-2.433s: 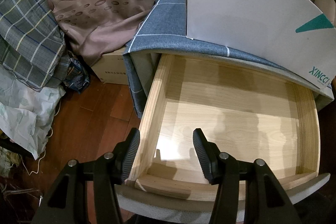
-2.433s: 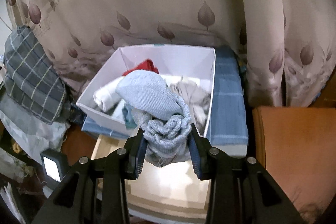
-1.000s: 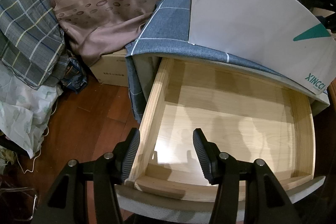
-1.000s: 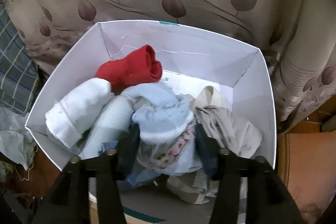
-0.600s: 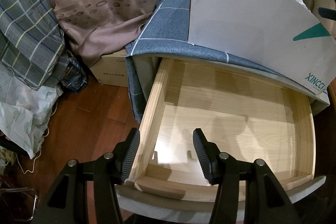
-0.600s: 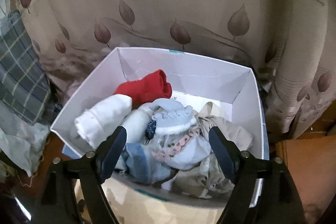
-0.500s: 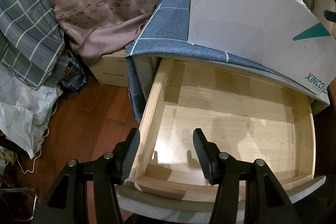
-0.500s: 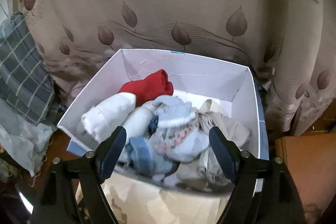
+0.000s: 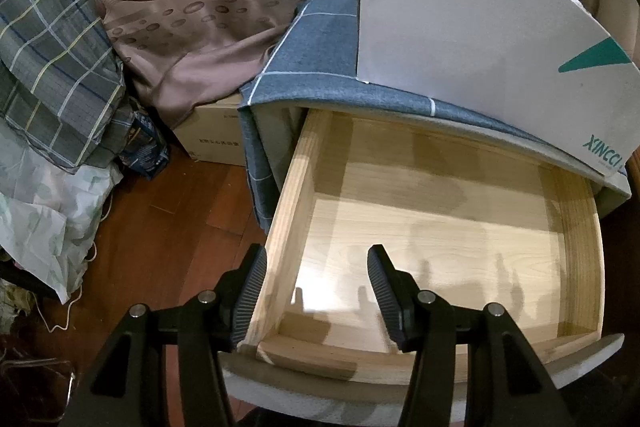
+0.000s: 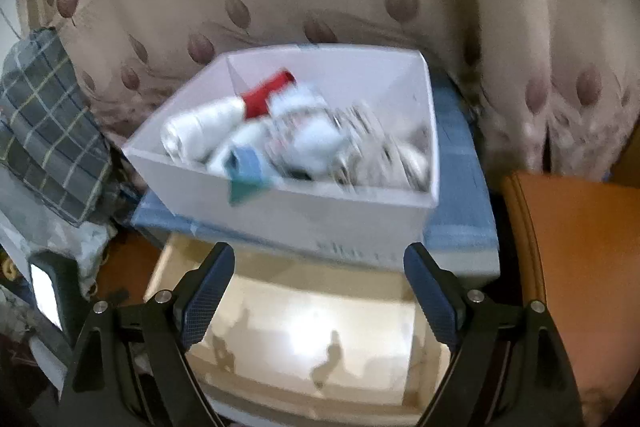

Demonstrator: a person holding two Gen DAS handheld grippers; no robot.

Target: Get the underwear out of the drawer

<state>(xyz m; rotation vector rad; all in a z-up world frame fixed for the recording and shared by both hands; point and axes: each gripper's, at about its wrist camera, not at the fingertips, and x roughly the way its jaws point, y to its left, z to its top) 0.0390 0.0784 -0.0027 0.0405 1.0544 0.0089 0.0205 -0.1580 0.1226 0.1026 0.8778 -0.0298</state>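
Left tool (image 9: 317, 279): black arms, ribbed pads, silver screws; right tool (image 10: 319, 291): blue-tinted pads.

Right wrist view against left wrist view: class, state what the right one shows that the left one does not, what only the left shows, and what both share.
Only the right wrist view looks into the white box, showing the heap of rolled clothes, blurred, with a red piece among them, and the open, empty right gripper.

Only the left wrist view shows the box's printed side, the cardboard carton on the wooden floor, and the open left gripper at the drawer's left front corner.

Both show the open wooden drawer, nothing lying in it, and the blue checked cloth under the box.
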